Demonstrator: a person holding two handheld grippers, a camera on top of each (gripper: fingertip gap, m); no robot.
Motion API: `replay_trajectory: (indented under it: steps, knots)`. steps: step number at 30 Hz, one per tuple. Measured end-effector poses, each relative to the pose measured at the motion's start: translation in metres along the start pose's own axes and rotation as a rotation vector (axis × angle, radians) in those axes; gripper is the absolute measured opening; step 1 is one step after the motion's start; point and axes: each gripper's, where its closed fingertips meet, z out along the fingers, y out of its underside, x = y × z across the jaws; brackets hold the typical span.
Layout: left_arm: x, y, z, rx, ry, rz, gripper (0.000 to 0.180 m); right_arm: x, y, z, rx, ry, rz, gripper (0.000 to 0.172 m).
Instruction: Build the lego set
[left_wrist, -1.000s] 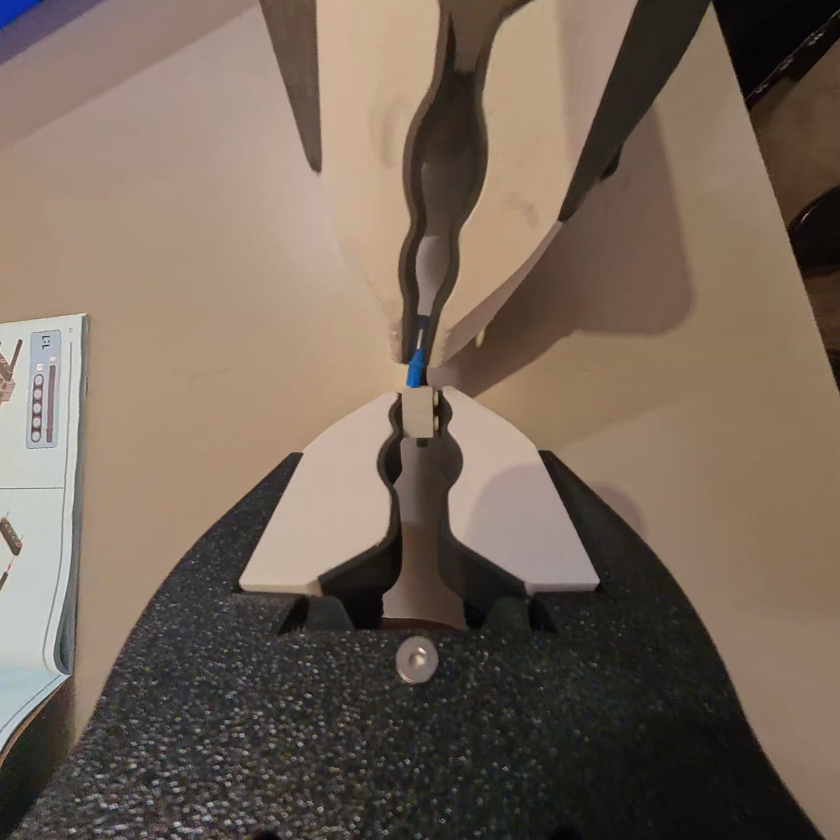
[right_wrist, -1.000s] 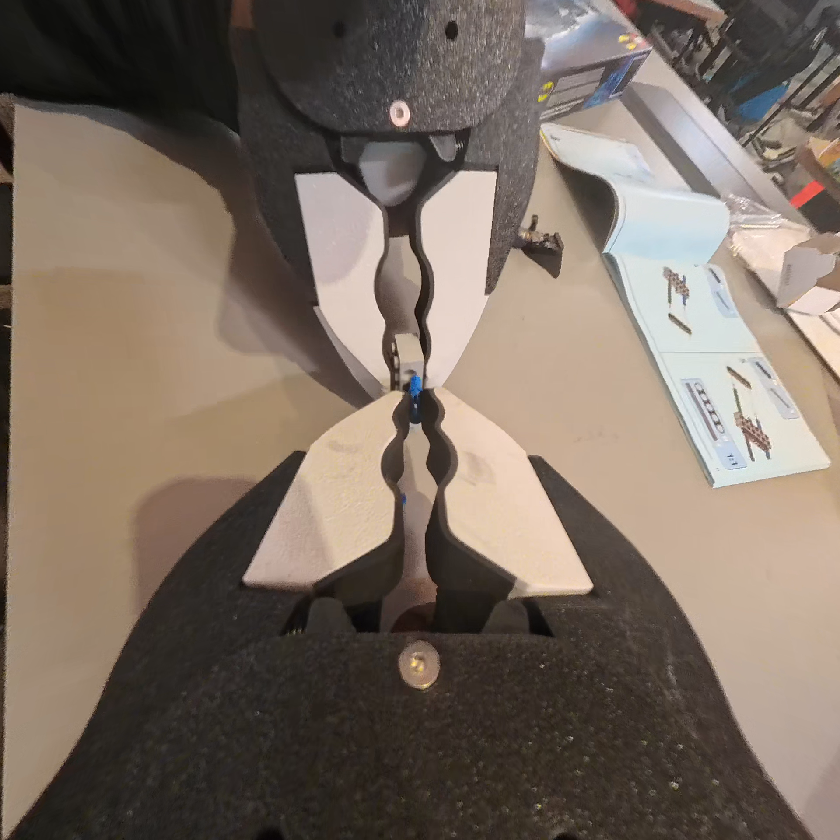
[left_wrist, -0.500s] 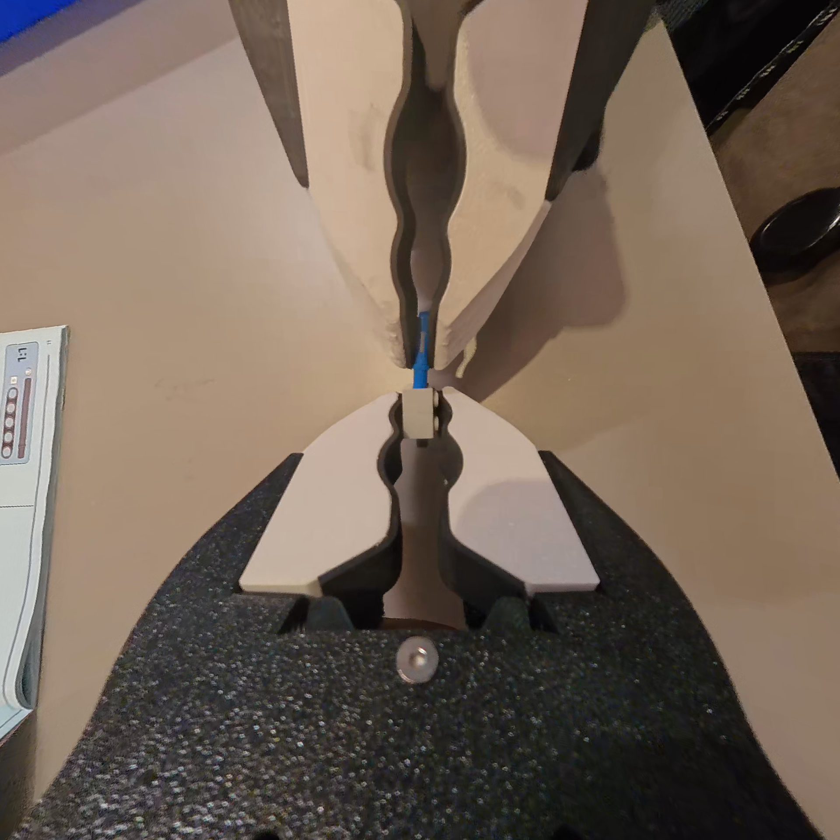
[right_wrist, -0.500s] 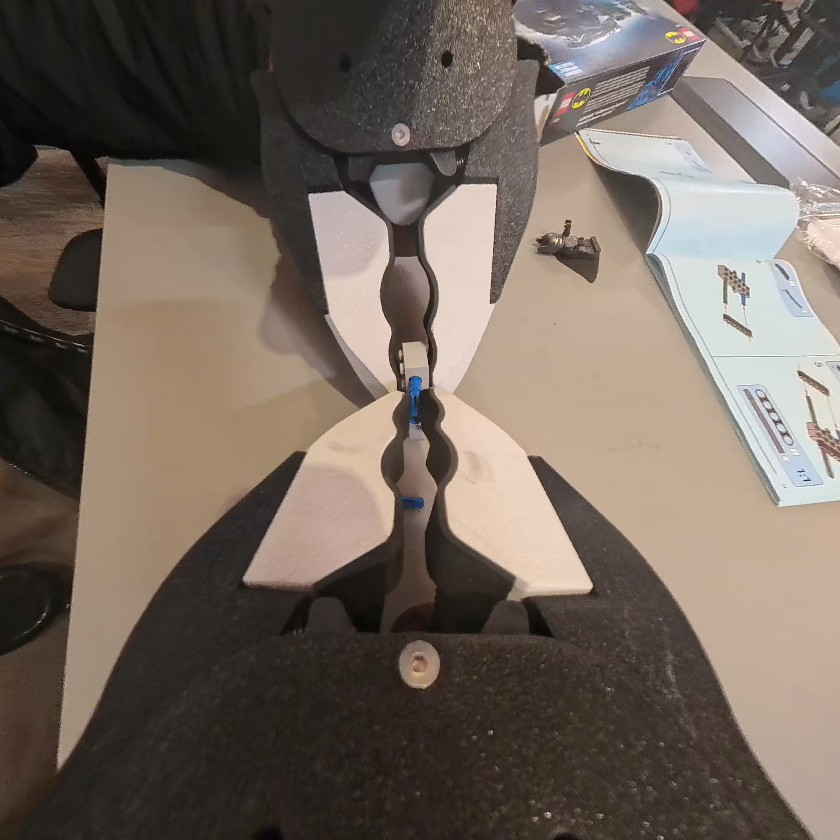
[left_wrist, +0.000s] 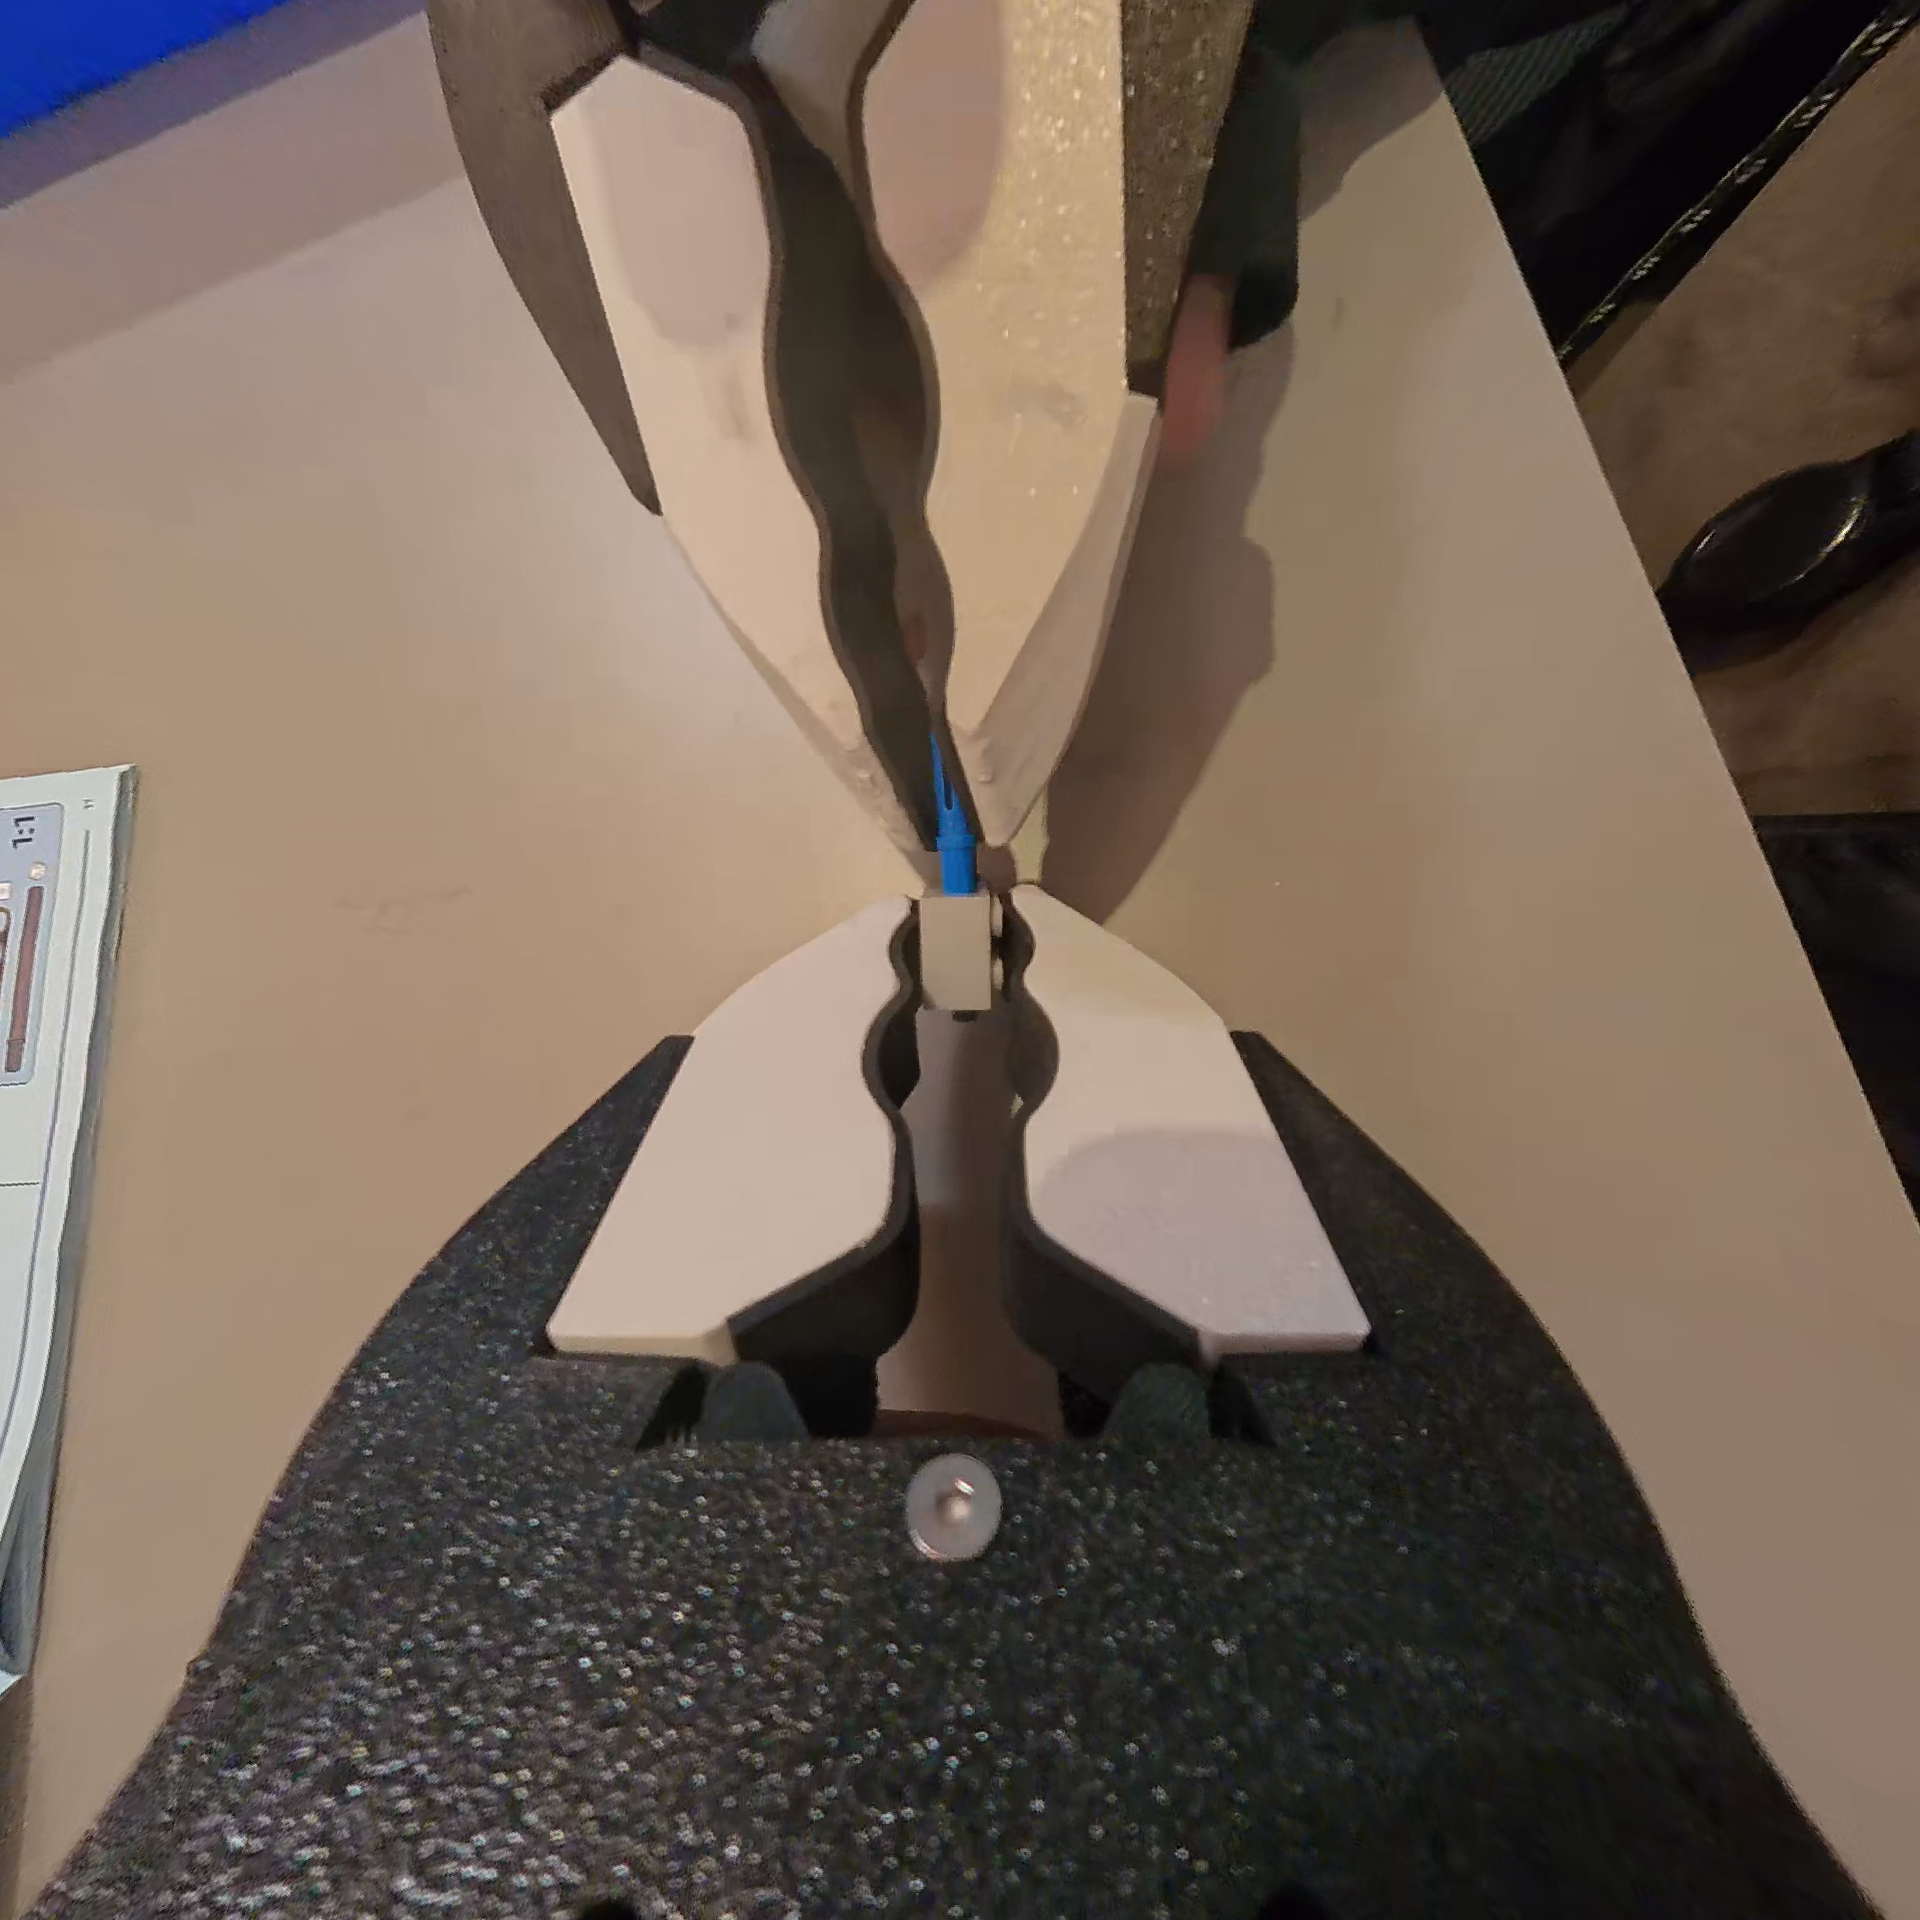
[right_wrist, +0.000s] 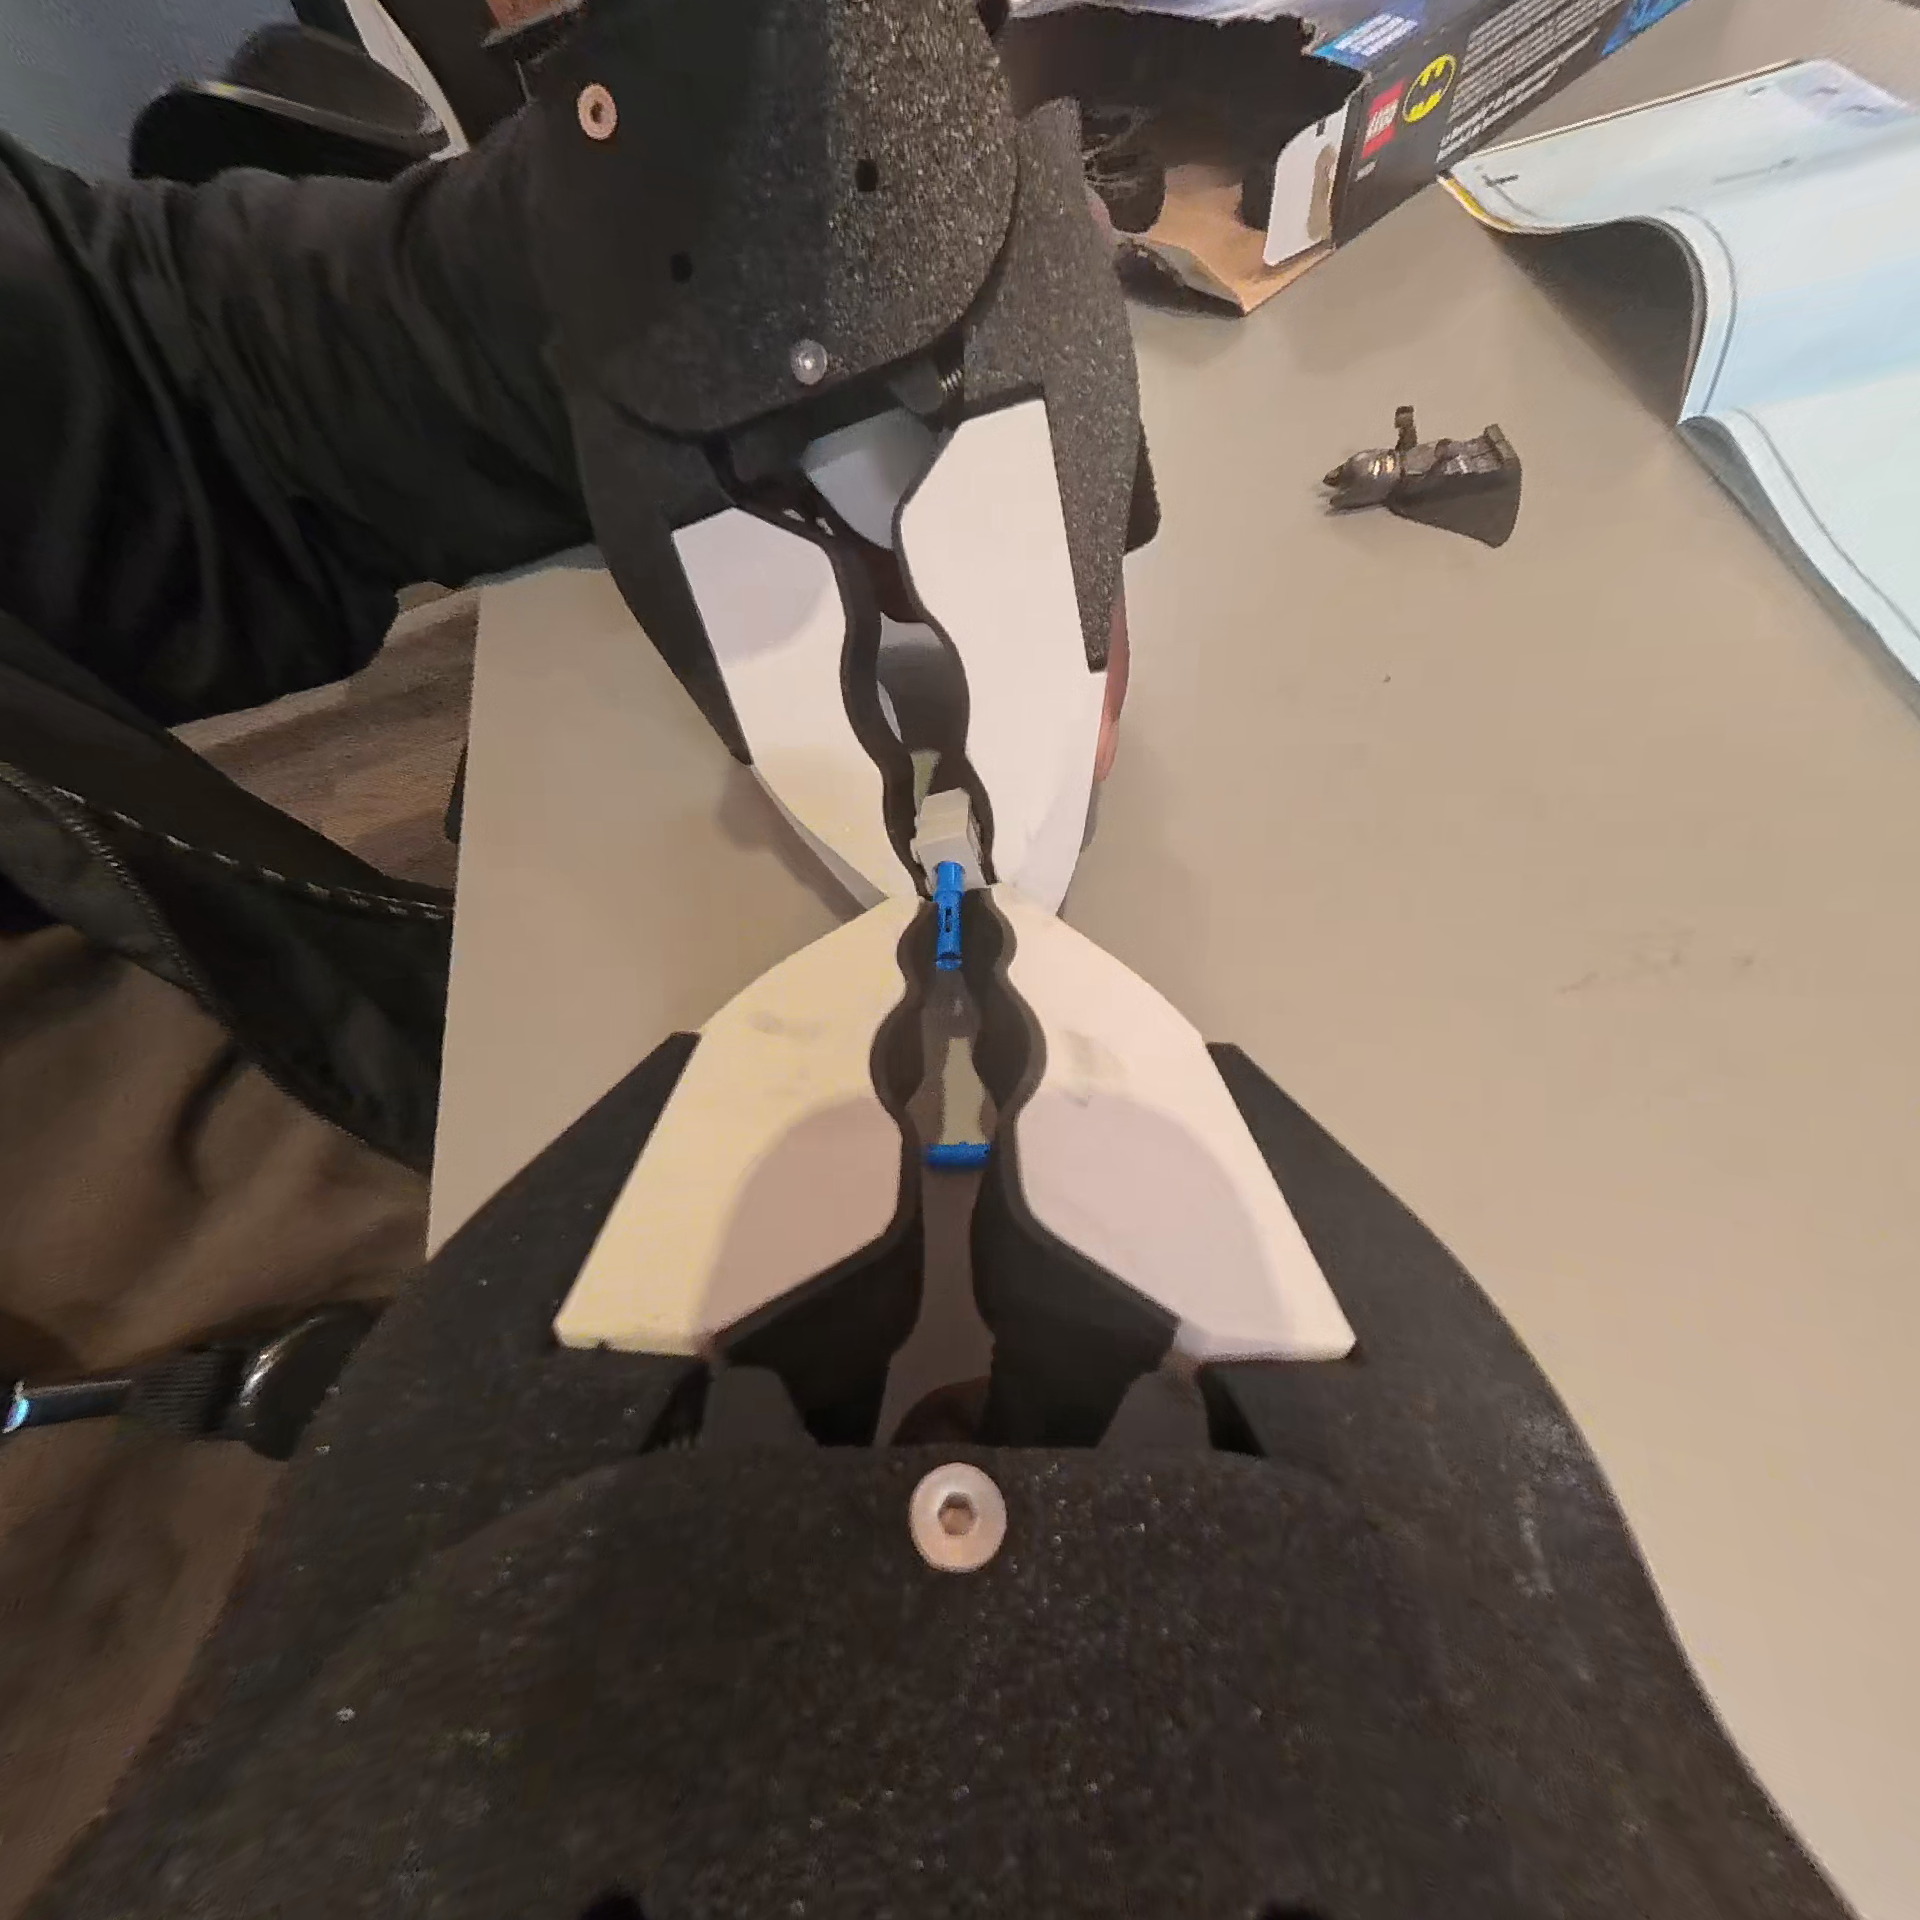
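My left gripper is shut on a small grey brick piece held at its fingertips. My right gripper is shut on a small blue pin. The two grippers meet tip to tip above the beige table. The pin's front end meets the end face of the grey piece; how deep it sits is hidden. The right gripper comes in from the top of the left wrist view, and the left gripper from the top of the right wrist view. A second blue pin shows through the gap between the right fingers.
A dark minifigure lies on the table, with an open light-blue booklet and a dark toy box beyond it. The booklet's edge shows in the left wrist view. The table's edge is close, by a person's black sleeve. Less than 4 cm separates the two grippers' tips. The dark minifigure is about 20 cm from both grippers' fingertips.
Both grippers have swung and tilted together while staying tip to tip. The blue pin, slightly askew before, now lines up straight with the grey piece. Both grasps have held.
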Motion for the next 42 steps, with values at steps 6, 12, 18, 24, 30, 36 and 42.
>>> replay_trajectory:
  steps: [6, 12, 18, 24, 30, 36, 42]
  knots:
    - [0.0, 0.003, 0.001, -0.021, 0.008, -0.014, 0.012, 0.001, 0.003, 0.003, -0.037, 0.082, -0.107, 0.005]
    - [-0.001, 0.003, 0.002, -0.06, -0.001, -0.03, 0.012, 0.004, 0.006, 0.002, -0.122, 0.161, -0.236, 0.004]
    - [-0.003, 0.004, 0.002, -0.125, -0.026, -0.043, 0.012, 0.006, 0.005, 0.0, -0.215, 0.224, -0.364, 0.004]
    - [-0.005, 0.003, 0.003, -0.2, -0.045, -0.064, 0.011, 0.008, 0.004, -0.003, -0.256, 0.226, -0.411, 0.004]
    - [-0.009, 0.004, 0.003, -0.214, -0.083, -0.033, 0.011, 0.01, 0.003, -0.002, -0.22, 0.168, -0.33, 0.004]
    - [-0.01, 0.003, 0.004, -0.217, -0.084, -0.04, 0.011, 0.011, 0.004, 0.003, -0.185, 0.13, -0.25, 0.004]
    - [-0.011, 0.004, 0.004, -0.192, -0.068, -0.061, 0.012, 0.013, 0.002, 0.005, -0.145, 0.14, -0.259, 0.005]
